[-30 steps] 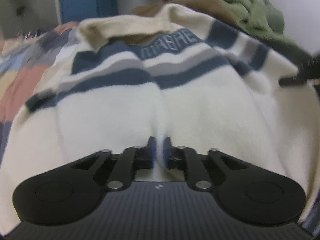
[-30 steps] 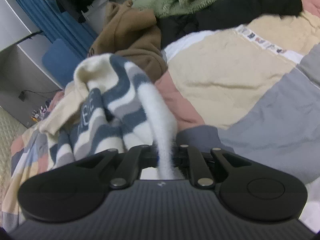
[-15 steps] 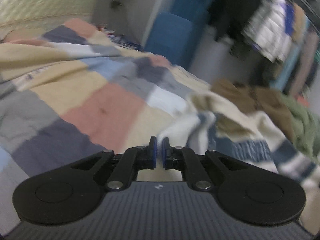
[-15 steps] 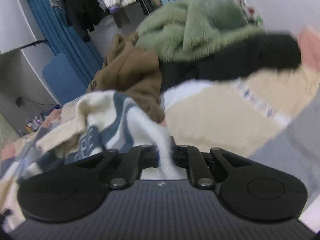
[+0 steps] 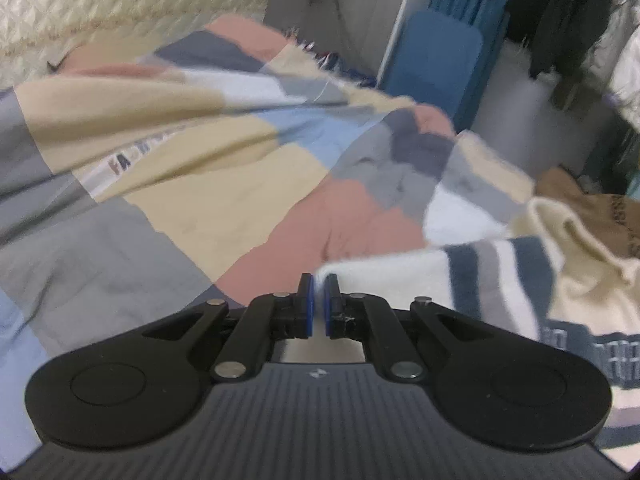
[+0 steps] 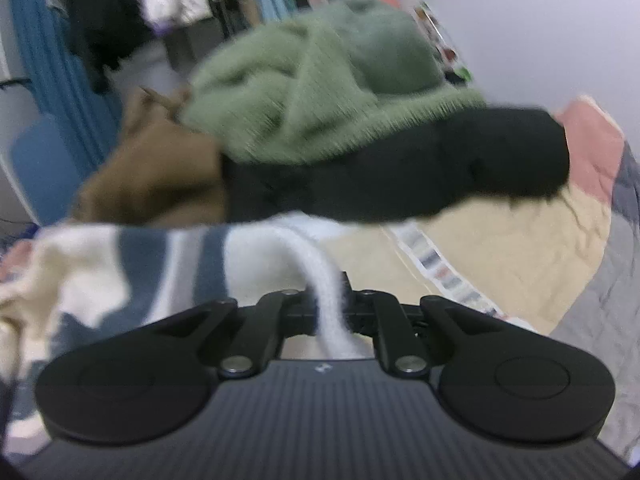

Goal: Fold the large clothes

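Striped sweater stretched sideways between left tongs and right tongs, both clamped on its edge

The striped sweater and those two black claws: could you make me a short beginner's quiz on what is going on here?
1. True or false: the right gripper is shut on white fabric of the striped sweater.
2. Which garment lies on top of the pile behind it? A green fuzzy sweater; B red coat; C yellow towel.
3. Fill in: the left gripper pinches the sweater's ____ edge over the patchwork quilt.

Key: 1 true; 2 A; 3 white.
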